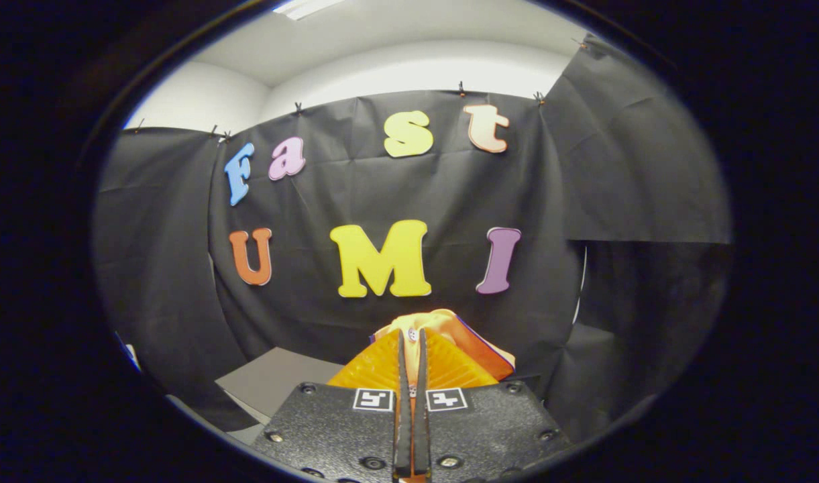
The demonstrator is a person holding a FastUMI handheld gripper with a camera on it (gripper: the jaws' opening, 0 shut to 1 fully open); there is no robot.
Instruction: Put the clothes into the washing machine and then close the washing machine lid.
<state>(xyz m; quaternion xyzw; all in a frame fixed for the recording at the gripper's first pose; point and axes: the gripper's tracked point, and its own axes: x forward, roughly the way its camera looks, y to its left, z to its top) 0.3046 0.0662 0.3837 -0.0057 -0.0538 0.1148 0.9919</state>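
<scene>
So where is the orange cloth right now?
In the gripper view, the orange cloth is pinched between the fingers of the gripper, which are shut on it. It bunches up just beyond their tips, in front of the black wall.

Gripper-mounted (pixel 411 349), facing booth wall (pixel 396 194)

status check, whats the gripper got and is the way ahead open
Gripper shut on orange garment, fingers pinching it. Garment lifted, bunched at fingertips. Booth wall ahead, grey surface below; no obstruction seen.

Recording booth/lab, black cloth walls (pixel 449 201) clipped up, white room wall (pixel 194 100) + ceiling light (pixel 305 7) above
</scene>
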